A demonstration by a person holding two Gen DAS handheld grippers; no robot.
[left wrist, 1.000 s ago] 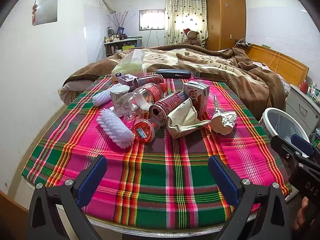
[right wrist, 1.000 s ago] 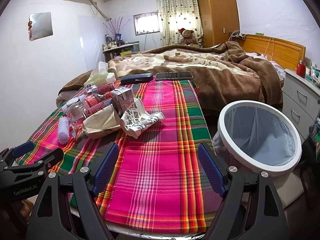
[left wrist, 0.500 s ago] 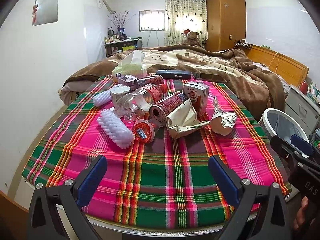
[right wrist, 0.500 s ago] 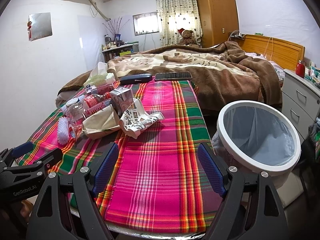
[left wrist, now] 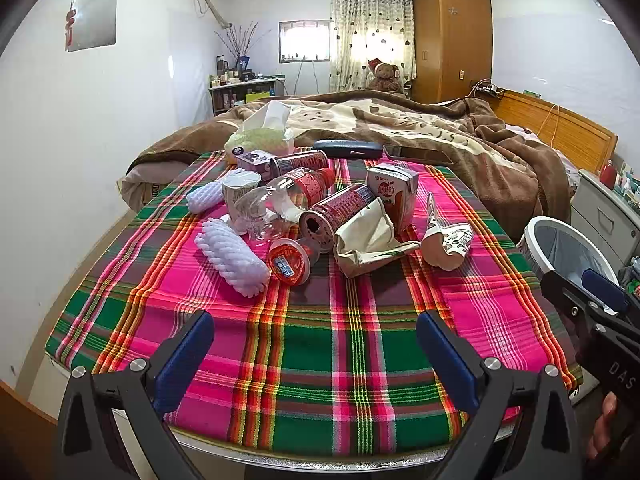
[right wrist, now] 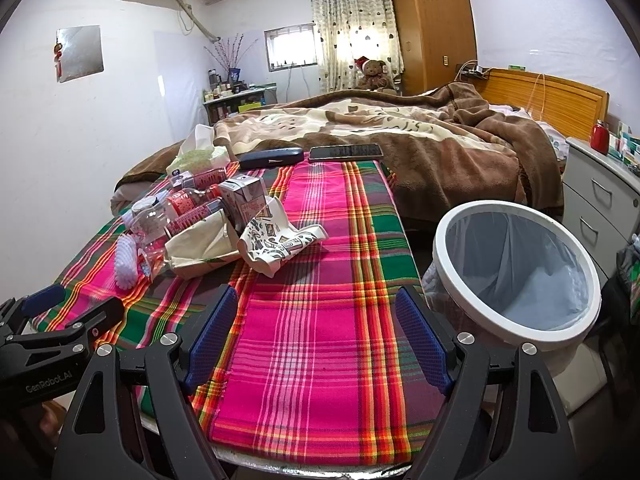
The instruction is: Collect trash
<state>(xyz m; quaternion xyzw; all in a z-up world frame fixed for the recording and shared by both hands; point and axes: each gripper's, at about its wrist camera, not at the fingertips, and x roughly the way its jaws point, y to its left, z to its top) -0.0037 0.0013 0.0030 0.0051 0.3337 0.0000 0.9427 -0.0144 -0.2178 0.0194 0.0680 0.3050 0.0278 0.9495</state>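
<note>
A heap of trash lies on the plaid tablecloth [left wrist: 320, 340]: a clear plastic bottle [left wrist: 280, 204], a red can [left wrist: 332, 216], a juice carton [left wrist: 394, 194], white foam netting [left wrist: 232, 256], a red-lidded cup [left wrist: 288, 260], a beige crumpled bag [left wrist: 368, 236] and a patterned paper cup [left wrist: 446, 240]. My left gripper [left wrist: 314, 354] is open and empty above the near edge of the table. My right gripper [right wrist: 316, 336] is open and empty over the table's right part, next to the white-rimmed trash bin [right wrist: 516, 276]. The heap also shows in the right wrist view [right wrist: 208, 228].
A tissue pack [left wrist: 260, 140], a dark glasses case [left wrist: 346, 148] and a phone [left wrist: 416, 154] lie at the table's far edge. A bed with a brown blanket [right wrist: 420, 144] stands behind. A drawer cabinet [right wrist: 600, 196] stands right of the bin.
</note>
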